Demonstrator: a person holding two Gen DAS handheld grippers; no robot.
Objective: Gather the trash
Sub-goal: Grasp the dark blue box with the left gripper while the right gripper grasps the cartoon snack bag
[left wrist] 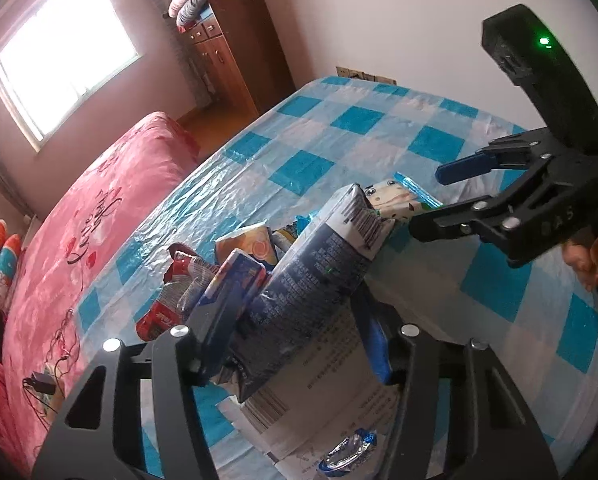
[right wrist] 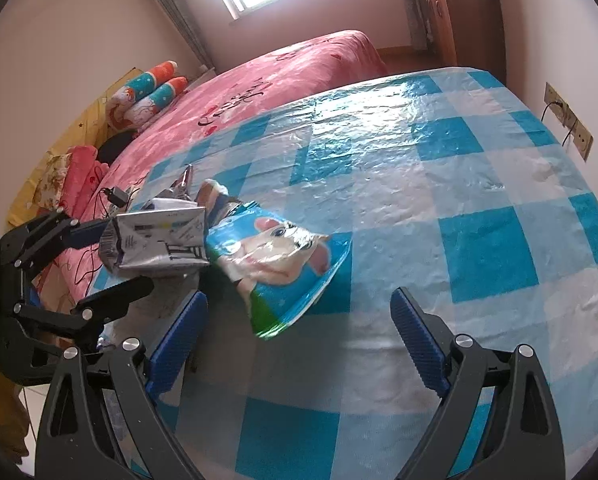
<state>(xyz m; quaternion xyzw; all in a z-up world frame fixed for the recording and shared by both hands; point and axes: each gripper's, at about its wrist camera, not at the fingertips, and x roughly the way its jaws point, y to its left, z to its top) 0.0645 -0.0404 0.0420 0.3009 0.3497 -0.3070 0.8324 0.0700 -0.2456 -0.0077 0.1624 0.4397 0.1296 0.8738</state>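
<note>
My left gripper [left wrist: 295, 316] is shut on a dark blue printed carton [left wrist: 319, 280] and holds it above the table [left wrist: 379, 128] with its blue checked cover. The carton shows silver-grey in the right wrist view [right wrist: 155, 244], held by the left gripper [right wrist: 111, 256]. A blue snack bag with a cartoon animal [right wrist: 283, 264] lies on the table just ahead of my right gripper [right wrist: 299, 320], which is open and empty. The bag's end shows behind the carton in the left wrist view [left wrist: 403, 196], near the right gripper [left wrist: 431, 200]. More wrappers lie below: a red one [left wrist: 171, 300] and an orange one [left wrist: 251, 244].
A printed paper sheet [left wrist: 331, 400] and a crumpled foil wrapper [left wrist: 347, 452] lie under the left gripper. A pink bed [right wrist: 283, 68] runs along the table's far side, with a charger and cable [right wrist: 119, 196] on it. A wooden cabinet [left wrist: 235, 48] stands by the window.
</note>
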